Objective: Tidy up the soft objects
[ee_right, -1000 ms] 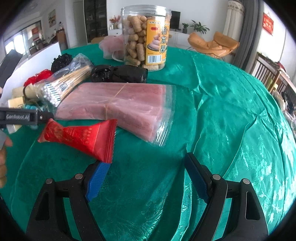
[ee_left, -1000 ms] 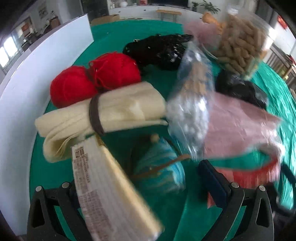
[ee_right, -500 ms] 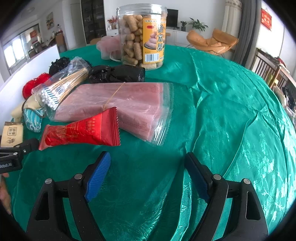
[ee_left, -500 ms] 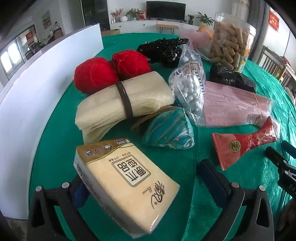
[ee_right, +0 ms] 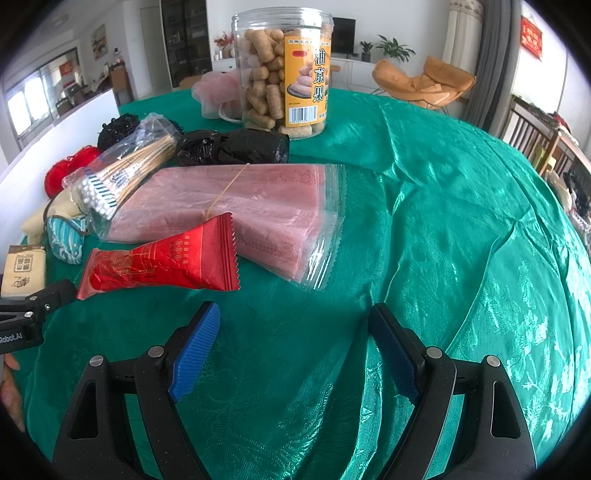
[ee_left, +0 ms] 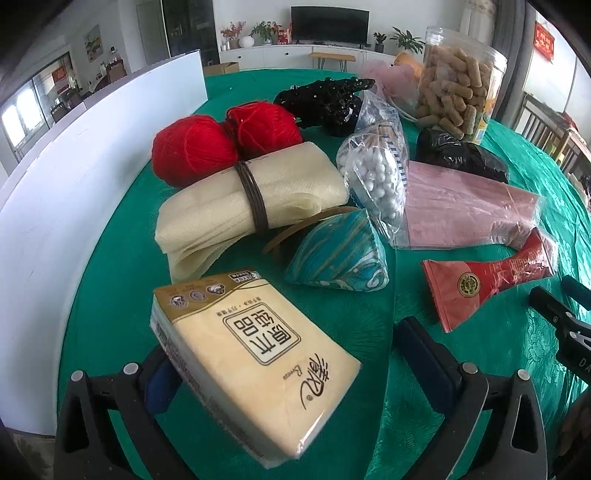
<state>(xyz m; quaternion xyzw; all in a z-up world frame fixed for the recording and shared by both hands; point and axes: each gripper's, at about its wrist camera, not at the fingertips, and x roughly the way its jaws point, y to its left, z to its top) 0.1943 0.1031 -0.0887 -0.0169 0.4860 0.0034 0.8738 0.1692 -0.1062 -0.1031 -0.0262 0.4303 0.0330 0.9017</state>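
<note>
The tissue pack (ee_left: 255, 365) lay near the bench's left edge between the left tongs (ee_left: 295, 354), which stood apart with only one pad near it, so a skewed closing might have shoved it sideways. The right tongs (ee_right: 295, 347) hung apart and empty over bare cloth, levelled low towards the red packet (ee_right: 162, 258).

The tissue pack (ee_left: 255, 354) now lies released on the tablecloth (ee_left: 354, 317).

A clear jar of fried snack sticks (ee_right: 282, 74) stands upright at the far side of the surface, on the green tablecloth (ee_right: 443, 229). A white board (ee_left: 74, 177) stands along the left edge; beyond are an orange lounge chair (ee_right: 424, 81) and a television (ee_left: 330, 23).
</note>
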